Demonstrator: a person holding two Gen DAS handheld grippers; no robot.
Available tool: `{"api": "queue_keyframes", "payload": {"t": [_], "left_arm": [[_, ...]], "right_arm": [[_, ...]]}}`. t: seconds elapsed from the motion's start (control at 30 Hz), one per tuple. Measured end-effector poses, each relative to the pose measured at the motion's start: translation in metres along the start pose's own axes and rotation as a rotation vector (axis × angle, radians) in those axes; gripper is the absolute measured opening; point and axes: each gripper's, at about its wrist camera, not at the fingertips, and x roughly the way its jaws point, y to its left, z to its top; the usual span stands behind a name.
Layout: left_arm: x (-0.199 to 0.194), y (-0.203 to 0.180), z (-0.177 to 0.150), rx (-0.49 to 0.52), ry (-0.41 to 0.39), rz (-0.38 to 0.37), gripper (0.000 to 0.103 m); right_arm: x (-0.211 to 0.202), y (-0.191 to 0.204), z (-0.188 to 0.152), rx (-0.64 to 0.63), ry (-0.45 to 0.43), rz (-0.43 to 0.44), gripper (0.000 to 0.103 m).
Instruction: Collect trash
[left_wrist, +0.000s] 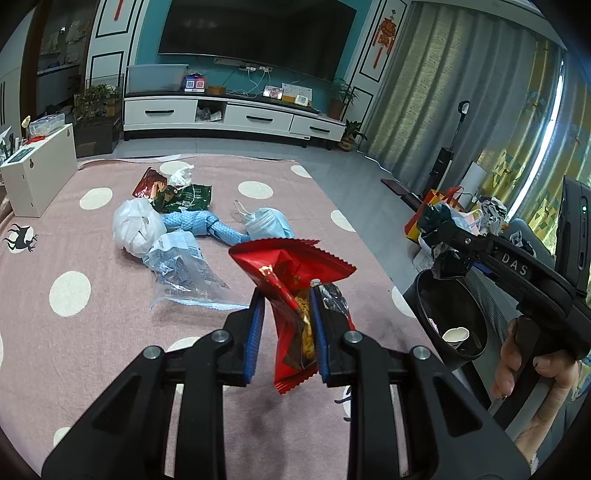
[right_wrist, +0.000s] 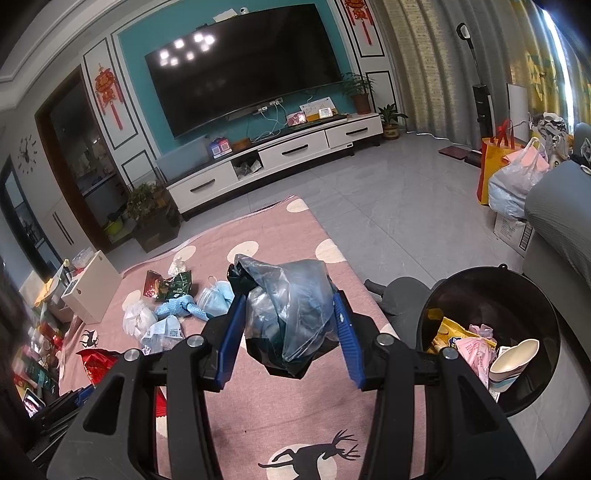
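Left gripper (left_wrist: 286, 299): pointing forward and down over the pink dotted rug (left_wrist: 92, 332), its black arms and blue pads clenching a red crinkle-edged snack wrapper (left_wrist: 291, 280).
Red wrapper: standing upright between the two pads, its zigzag top fanning out above the fingertips and its lower end hanging below them, clear of the rug.
Right gripper (right_wrist: 290, 306): angling down over the same rug, its blue pads pressing on both sides of a crumpled grey-and-black plastic bag (right_wrist: 291, 314).
Plastic bag: bulging out above and below the pads, hanging off the rug.
Person's hand (left_wrist: 524, 365): wrapping around the right gripper's black handle, seen from the left wrist view at the right edge.
Black round trash bin (right_wrist: 546, 306): sitting just right of the right gripper, holding a squashed white paper cup (right_wrist: 515, 360), a pink wrapper and a yellow wrapper.
Remaining litter: a clear printed plastic bag (left_wrist: 181, 266), a white crumpled bag (left_wrist: 135, 229), a knotted light-blue cloth (left_wrist: 207, 225) and dark red and green packets (left_wrist: 170, 192) lying together on the rug beyond the left gripper.
Background: a white TV cabinet (left_wrist: 236, 114) standing beneath a large dark screen.
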Motion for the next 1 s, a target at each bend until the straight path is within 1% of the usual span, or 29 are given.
{"api": "queue_keyframes", "payload": {"t": [1.0], "left_arm": [[-0.0008,-0.0039,0.0001,0.01,0.001,-0.008,0.025]], "right_arm": [[0.0003,-0.0025,-0.001,-0.001,0.001,-0.003,0.048]]}}
